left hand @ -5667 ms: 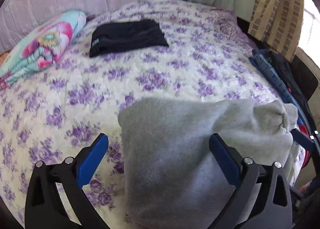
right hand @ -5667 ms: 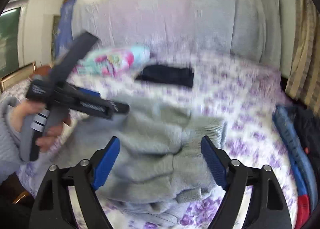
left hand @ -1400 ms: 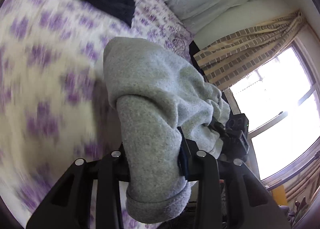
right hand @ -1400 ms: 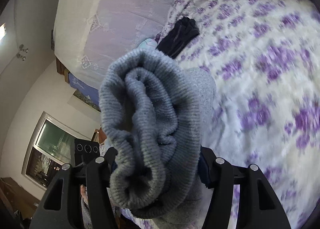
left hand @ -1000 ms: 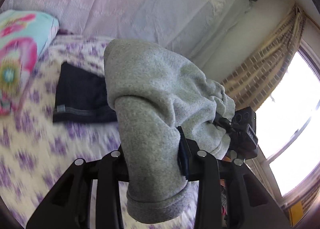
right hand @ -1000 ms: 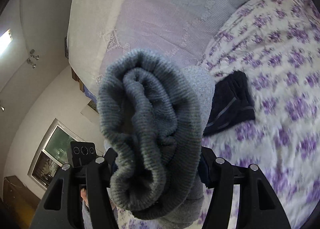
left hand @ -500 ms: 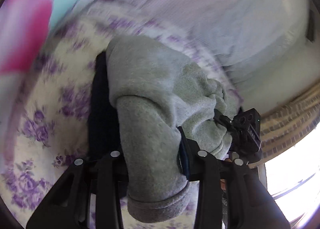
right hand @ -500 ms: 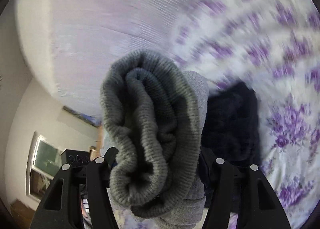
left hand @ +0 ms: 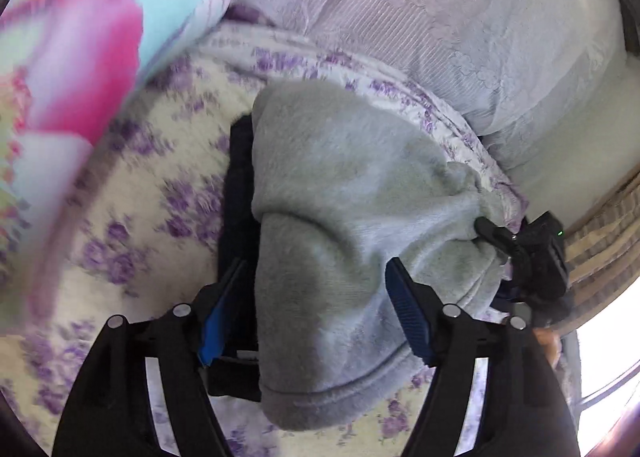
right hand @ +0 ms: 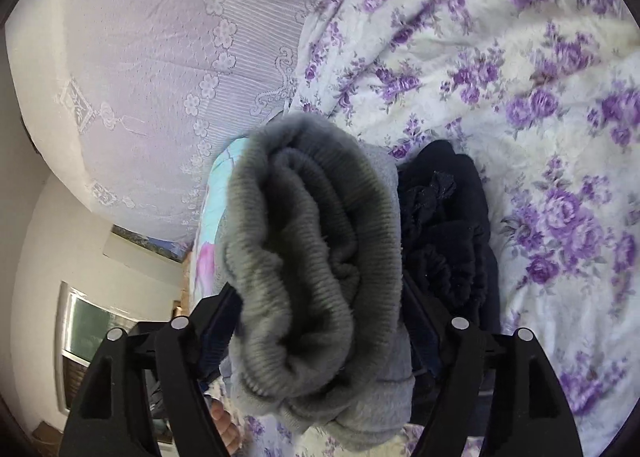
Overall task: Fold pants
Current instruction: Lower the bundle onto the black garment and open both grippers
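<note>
Left hand-held gripper [left hand: 316,309]: blue pads spread apart at either side of the grey bundle; left pad just off the fabric, right pad [left hand: 408,321] against it; firm grip not evident, fingers parted.
Right hand-held gripper [right hand: 320,321]: fingers pressed in on both sides of the ribbed end of the bundle, closed onto it; seen also from the left wrist camera [left hand: 486,231], pinching the gathered far edge.
Grey pants [left hand: 340,241]: folded into a thick soft bundle, held between the two grippers, hem nearest the left camera; ribbed band [right hand: 316,257] bunched in rolls before the right camera.
Position of pants: low over the bed, directly above and overlapping the dark garment; touching or just clear of it, cannot tell.
Dark folded garment [right hand: 448,233]: lying on the bed, showing just beside and under the grey bundle; dark edge also along the bundle's left side [left hand: 238,193].
Bed cover [right hand: 520,77]: white with purple flowers, rumpled.
Bright pillow [left hand: 80,45]: pink and turquoise, blurred, near the garments.
Pale lace drape [right hand: 160,37]: behind the bed, farthest back.
</note>
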`<action>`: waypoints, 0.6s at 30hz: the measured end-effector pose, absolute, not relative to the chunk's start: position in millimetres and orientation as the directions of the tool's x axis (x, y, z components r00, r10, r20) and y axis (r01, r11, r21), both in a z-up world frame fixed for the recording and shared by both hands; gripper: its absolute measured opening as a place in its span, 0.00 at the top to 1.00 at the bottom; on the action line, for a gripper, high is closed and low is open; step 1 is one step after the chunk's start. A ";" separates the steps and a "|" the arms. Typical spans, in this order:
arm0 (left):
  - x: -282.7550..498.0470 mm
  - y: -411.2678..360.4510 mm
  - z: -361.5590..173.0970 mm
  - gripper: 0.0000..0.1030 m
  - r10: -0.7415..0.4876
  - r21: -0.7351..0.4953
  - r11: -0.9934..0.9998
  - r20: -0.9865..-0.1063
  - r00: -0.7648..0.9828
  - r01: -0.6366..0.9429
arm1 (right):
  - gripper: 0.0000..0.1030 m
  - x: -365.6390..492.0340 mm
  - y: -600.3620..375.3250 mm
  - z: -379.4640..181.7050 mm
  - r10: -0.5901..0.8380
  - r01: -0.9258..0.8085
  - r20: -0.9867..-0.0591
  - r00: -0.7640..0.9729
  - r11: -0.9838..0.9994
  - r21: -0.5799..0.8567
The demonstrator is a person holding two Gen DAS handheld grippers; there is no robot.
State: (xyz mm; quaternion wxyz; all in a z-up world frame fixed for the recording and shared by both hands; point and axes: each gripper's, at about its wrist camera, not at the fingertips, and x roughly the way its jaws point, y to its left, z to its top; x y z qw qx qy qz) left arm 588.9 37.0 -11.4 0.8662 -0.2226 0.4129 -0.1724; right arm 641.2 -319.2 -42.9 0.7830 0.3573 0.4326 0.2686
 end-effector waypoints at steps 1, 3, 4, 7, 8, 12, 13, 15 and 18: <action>585.2 36.9 -4.1 0.33 -0.471 -0.513 0.850 -0.634 0.613 0.123 | 0.22 638.7 -324.2 -38.0 0.727 -0.112 -0.477 0.493 0.597 0.794; 577.6 38.7 8.5 0.33 -0.443 -0.491 0.863 -0.624 0.644 0.118 | 0.21 629.5 -339.5 -20.9 0.707 -0.119 -0.424 0.566 0.579 0.807; 573.2 38.9 15.3 0.33 -0.439 -0.489 0.864 -0.614 0.656 0.121 | 0.21 624.7 -346.5 -11.4 0.690 -0.121 -0.400 0.603 0.575 0.809; 562.4 32.2 30.1 0.33 -0.477 -0.489 0.854 -0.597 0.645 0.178 | 0.21 612.0 -336.6 24.7 0.699 -0.229 -0.352 0.623 0.593 0.772; 561.7 24.3 34.2 0.32 -0.482 -0.473 0.858 -0.601 0.638 0.202 | 0.21 609.5 -322.7 36.1 0.707 -0.274 -0.364 0.606 0.616 0.738; 564.3 -11.1 35.9 0.26 -0.365 -0.310 0.928 -0.633 0.683 0.208 | 0.21 617.3 -269.4 52.2 0.718 -0.359 -0.420 0.556 0.662 0.657; 565.4 -17.1 33.6 0.26 -0.335 -0.283 0.939 -0.643 0.688 0.194 | 0.21 626.1 -260.0 47.7 0.710 -0.351 -0.434 0.554 0.672 0.652; 570.3 -30.1 21.3 0.26 -0.263 -0.200 0.965 -0.670 0.694 0.172 | 0.21 646.1 -253.4 31.6 0.693 -0.314 -0.459 0.556 0.686 0.656; 571.6 -52.3 -2.5 0.21 -0.150 -0.033 0.985 -0.658 0.738 0.171 | 0.23 669.8 -252.2 -2.3 0.648 -0.267 -0.519 0.557 0.731 0.627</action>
